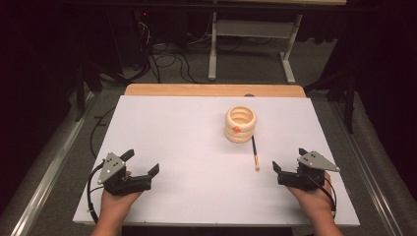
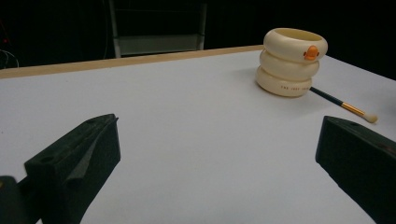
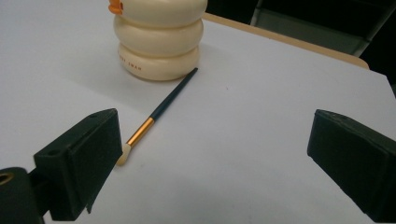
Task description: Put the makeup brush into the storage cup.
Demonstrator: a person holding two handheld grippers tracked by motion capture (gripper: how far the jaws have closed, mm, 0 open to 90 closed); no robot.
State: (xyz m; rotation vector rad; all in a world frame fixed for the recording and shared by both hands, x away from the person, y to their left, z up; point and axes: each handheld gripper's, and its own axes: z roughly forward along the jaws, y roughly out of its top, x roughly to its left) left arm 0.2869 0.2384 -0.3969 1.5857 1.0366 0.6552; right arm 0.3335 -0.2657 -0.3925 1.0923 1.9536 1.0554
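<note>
Waiting at lower frame edge | left gripper (image 1: 142, 163) and right gripper (image 1: 287, 160) both spread, holding nothing | brush (image 1: 254, 152) flat at centre-right, tip toward holder (image 1: 240, 125) | likely next: right gripper pinches brush handle.

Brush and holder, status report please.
Left gripper and right gripper open, empty. Brush flat beside cream holder. Path clear.

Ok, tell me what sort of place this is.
Probably a lab or recording studio: a white table holds a cream holder and small brush, with dark curtains, floor cables and a desk frame behind.
</note>
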